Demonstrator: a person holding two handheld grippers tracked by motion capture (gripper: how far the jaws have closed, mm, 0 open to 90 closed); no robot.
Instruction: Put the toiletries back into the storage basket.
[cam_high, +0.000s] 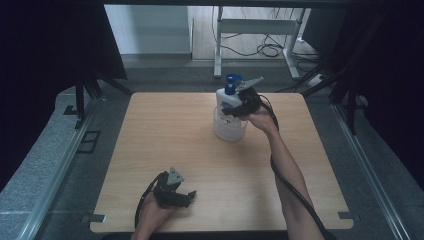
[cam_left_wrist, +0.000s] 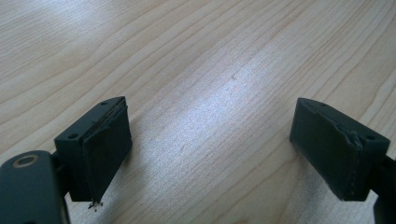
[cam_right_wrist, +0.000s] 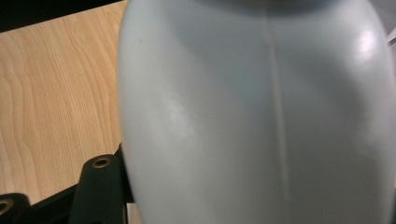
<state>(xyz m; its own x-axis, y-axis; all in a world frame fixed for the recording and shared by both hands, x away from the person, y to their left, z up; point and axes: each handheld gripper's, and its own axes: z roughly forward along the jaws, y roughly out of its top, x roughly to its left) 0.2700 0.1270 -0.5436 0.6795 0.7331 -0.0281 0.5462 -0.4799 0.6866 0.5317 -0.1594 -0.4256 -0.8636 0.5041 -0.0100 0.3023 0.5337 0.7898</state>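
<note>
Right gripper (cam_high: 239, 106): clamped on the white pump bottle (cam_high: 229, 104) from its right side, at far centre of the table (cam_high: 150, 150). In the right gripper view the pale body of the bottle (cam_right_wrist: 261, 116) sits right up against the camera, pressed between the jaws.

Bottle: upright, blue pump head (cam_high: 231, 82) on top, its base down inside a clear plastic cup (cam_high: 229, 129) (whether it rests on the cup's bottom or hangs a little above, I cannot tell).

Left gripper (cam_high: 182, 197): parked at the near left edge of the table, jaws wide apart with nothing between them; the left gripper view has bare wood grain between the two black pads (cam_left_wrist: 105, 154).

Step in hand: looks like the bottle is being seated into the cup, or held there.

Risk one: the grip sits high on a smooth, rounded body, so the bottle could swivel or slide between the pads if the hand tilts.

Risk two: the cup is light and nobody is steadying it (the left gripper is well apart from it). A sideways nudge from the bottle could tip or skate the cup across the table.

Risk three: letting go before the base is fully down would drop the bottle crooked against the cup's wall, and both could topple.

Risk four: the cable (cam_high: 295, 190) trailing along the right forearm could drag on the table edge and pull the hand off line.
</note>
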